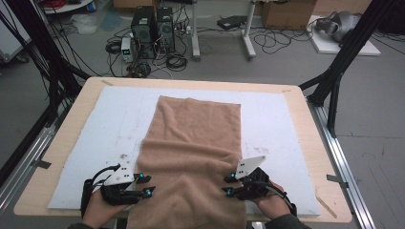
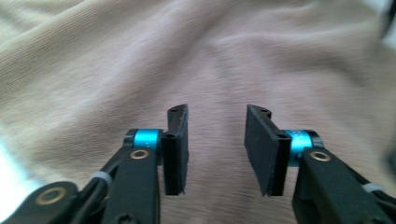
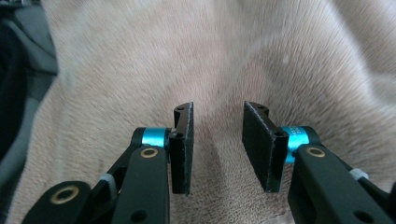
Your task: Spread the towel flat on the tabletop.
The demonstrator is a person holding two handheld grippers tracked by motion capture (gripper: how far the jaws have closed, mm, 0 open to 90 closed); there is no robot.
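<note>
Here the tan towel (image 1: 191,157) lies lengthwise down the white mat (image 1: 86,143), its near end hanging over the table's (image 1: 305,124) front edge between the left gripper (image 1: 146,185) and the right gripper (image 1: 227,184). Both sets of jaws stand spread, nothing pinched. The gripper views show soft, fine-ribbed pile just beyond the flat black pads (image 2: 178,149); the high view shows the towel's fold across its middle.

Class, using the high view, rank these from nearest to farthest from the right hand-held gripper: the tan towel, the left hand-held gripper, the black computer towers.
1. Tan towel: right beside the right hand-held gripper.
2. Left hand-held gripper: across the towel, at its left edge.
3. Black computer towers: on the floor beyond the table.
</note>
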